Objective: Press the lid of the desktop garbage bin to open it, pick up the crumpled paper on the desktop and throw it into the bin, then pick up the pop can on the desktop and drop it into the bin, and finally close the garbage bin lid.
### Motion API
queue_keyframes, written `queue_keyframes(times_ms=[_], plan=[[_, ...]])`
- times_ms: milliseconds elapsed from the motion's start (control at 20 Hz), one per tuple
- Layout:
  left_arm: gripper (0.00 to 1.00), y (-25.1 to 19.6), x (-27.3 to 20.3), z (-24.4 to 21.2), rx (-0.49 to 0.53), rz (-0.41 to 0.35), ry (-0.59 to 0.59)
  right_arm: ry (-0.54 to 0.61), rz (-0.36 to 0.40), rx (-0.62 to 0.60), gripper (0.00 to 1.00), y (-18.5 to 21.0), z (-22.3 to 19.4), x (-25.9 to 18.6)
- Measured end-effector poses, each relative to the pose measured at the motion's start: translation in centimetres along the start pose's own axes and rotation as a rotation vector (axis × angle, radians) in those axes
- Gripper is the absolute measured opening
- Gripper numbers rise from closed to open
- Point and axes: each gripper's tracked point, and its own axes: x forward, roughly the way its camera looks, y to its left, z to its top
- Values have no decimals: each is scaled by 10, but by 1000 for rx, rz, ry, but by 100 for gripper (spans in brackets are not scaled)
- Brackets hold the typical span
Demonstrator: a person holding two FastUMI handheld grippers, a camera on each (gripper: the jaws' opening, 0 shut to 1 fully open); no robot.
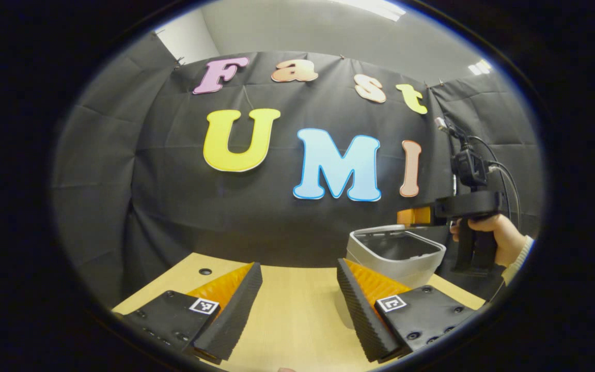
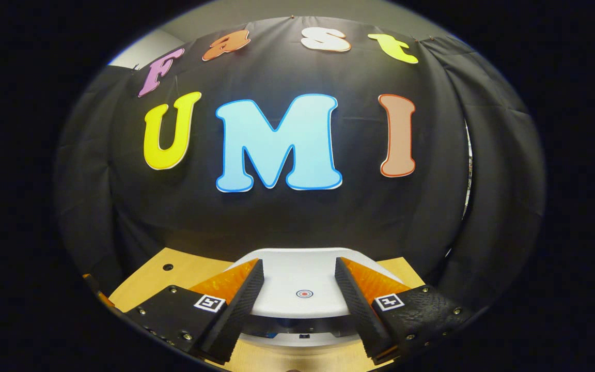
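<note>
Nearest the lens in the right gripper view, the right gripper (image 2: 297, 305) hangs open and empty just above the white lid (image 2: 297, 289) of the garbage bin (image 1: 398, 253), which stands on the wooden worktop (image 1: 287, 310). In the left gripper view the bin looks open, its dark inside showing, so closing seems the step in hand: I would press squarely down beside the small red ring mark (image 2: 303, 294), not at an edge. The left gripper (image 1: 297, 305) waits open over bare worktop. Square coded tags sit on the fingers; no brand is readable.
</note>
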Motion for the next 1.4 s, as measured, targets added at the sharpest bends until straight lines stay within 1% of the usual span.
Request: queue_keyframes(times_ms=[200,650,1150,1200,1250,1300,1400], plan=[[95,-1,6,-3,3,-3,8,-31,-1,15,90,-1,-12,5],[95,-3,11,-3,4,-1,13,-127,-8,16,90,-3,-22,18],[95,2,10,-6,-14,12,16,-161,-5,-12,90,-3,-32,20],[95,3,9,-6,-15,11,15,-165,-11,-17,90,-4,-32,22],[95,3,9,-5,-14,11,13,-161,-10,-20,93,-4,-37,22],[95,2,8,-4,-10,11,12,-180,-12,-22,94,-4,-35,20],[95,3,6,-2,-7,11,8,-183,-16,-28,94,-4,-35,21]])
